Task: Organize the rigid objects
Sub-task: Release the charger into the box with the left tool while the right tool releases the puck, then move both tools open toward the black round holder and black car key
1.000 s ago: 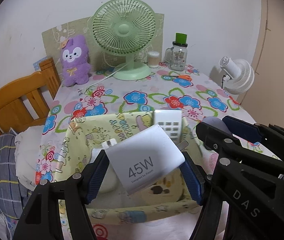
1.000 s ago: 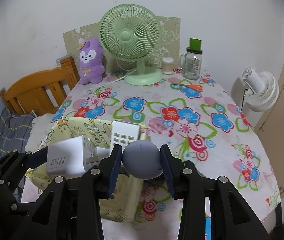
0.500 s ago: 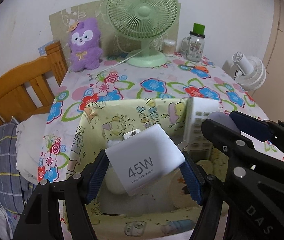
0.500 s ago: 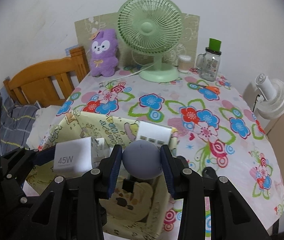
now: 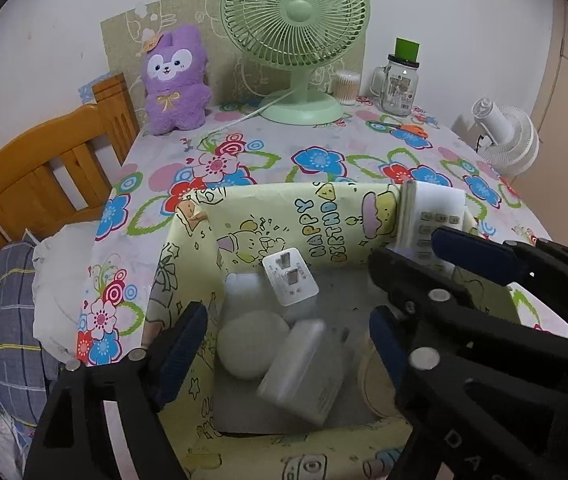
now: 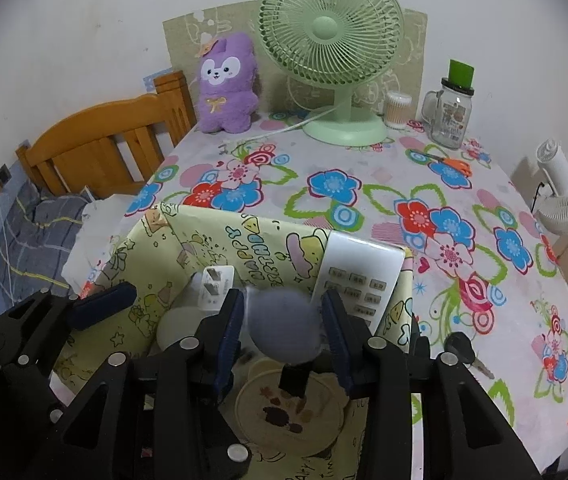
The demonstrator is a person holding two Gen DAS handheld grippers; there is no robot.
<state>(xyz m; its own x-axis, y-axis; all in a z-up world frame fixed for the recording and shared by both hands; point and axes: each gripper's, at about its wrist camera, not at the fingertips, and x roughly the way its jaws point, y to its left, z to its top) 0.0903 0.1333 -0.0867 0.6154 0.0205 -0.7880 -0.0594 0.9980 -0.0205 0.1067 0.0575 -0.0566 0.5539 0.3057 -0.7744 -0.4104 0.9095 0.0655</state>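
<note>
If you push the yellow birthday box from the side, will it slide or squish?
Probably squish a bit first: the yellow box looks like thin paper-covered card, and its rim bends and creases near the corners. It likely slides easily too, since the flowered tablecloth looks smooth. The remote leaning on its wall might topple.

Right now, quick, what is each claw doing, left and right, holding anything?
Left claw: opening, holding nothing; the white charger lies blurred in the box below it.
Right claw: opening, the grey ball blurred between its pads, apparently let go.
</note>
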